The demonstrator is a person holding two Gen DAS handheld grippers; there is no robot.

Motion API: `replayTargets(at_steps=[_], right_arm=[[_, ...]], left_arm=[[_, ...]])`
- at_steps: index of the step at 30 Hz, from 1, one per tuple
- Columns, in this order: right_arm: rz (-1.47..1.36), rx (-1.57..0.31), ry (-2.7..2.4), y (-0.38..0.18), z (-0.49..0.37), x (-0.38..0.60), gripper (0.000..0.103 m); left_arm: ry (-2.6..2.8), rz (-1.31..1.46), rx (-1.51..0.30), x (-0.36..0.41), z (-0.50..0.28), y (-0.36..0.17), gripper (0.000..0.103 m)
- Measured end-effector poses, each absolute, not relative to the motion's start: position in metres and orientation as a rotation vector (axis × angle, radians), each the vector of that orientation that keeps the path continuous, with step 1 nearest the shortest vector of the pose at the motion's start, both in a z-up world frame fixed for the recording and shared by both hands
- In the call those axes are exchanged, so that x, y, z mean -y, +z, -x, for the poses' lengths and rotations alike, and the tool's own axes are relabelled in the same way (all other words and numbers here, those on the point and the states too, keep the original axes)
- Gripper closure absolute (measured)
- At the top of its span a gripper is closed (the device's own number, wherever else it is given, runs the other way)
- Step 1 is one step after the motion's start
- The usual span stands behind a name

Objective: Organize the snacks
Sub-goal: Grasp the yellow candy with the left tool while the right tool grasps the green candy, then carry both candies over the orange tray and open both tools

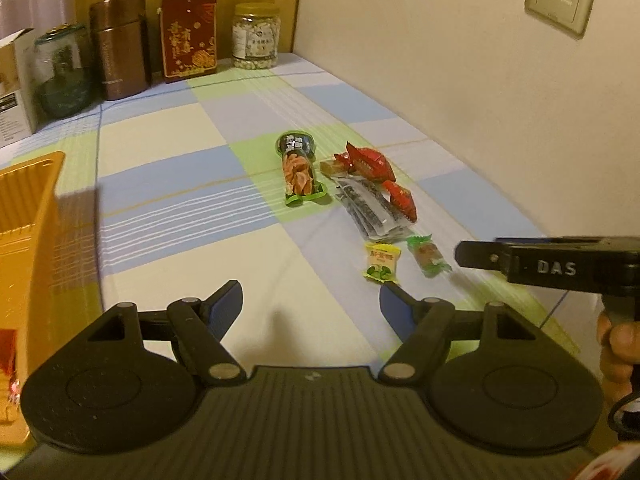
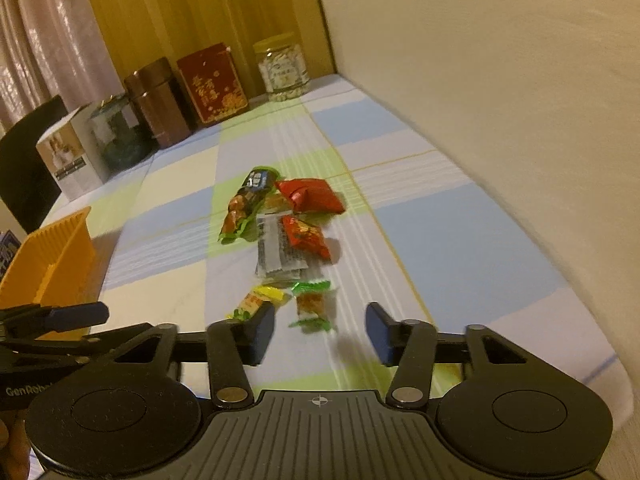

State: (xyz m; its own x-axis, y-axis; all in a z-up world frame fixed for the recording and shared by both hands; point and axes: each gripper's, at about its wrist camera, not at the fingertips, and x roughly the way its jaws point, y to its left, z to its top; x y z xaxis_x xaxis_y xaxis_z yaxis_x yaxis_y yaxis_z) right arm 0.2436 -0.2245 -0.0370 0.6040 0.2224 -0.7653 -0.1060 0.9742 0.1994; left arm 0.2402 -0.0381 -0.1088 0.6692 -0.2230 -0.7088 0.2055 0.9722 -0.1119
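Gaping right tool frames green candy, untouched.

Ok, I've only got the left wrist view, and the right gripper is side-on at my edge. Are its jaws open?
Observer: Yes. In the right wrist view the right gripper stands open and is gripping nothing.
Operator: What is it lined up with?
Observer: The green-wrapped candy shows in the gap between its fingers, just ahead of the tips.
Operator: Anything past the white box that my view cuts off?
Observer: What looks like a dark chair back stands just left of the white box.
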Motion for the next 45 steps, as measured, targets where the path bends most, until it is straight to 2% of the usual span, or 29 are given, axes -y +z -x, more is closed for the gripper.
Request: replayTargets(at_steps=[5,11,14,24,26,28,33,34,45], right_arm=[[-0.103,-0.933,0.209,-0.056,-0.263,0.216,0.069],[-0.068,-0.959,0.225,-0.072,-0.279,0.207,0.07],[-0.029,-0.949,0.224,-0.074,-0.281,0.204,0.082],[-0.107,-0.918,0.144,-0.062,-0.265,0.235,0.082],[-0.127,-0.923,0.125,-0.061,-0.26,0.242,0.082],[-0.134,-0.927,0.111,-0.06,-0.256,0.246,0.082],[-0.132,-0.926,0.098,-0.057,-0.251,0.249,0.082],[-0.131,-0.925,0.097,-0.056,-0.251,0.249,0.082],[-0.128,-0.897,0.129,-0.037,-0.241,0.236,0.082]], left_arm=[[-0.257,0.012,-0.813,0.041,-0.251,-0.12,0.03],[-0.271,0.013,-0.825,0.042,-0.26,-0.13,0.032],[-0.285,0.011,-0.825,0.045,-0.264,-0.133,0.035],[-0.4,-0.037,-0.806,0.084,-0.28,-0.141,0.049],[-0.417,-0.055,-0.81,0.092,-0.285,-0.144,0.06],[-0.426,-0.073,-0.813,0.098,-0.288,-0.147,0.066],[-0.417,-0.099,-0.805,0.104,-0.291,-0.152,0.074],[-0.408,-0.105,-0.805,0.104,-0.291,-0.152,0.082],[-0.33,-0.039,-0.829,0.072,-0.262,-0.13,0.085]])
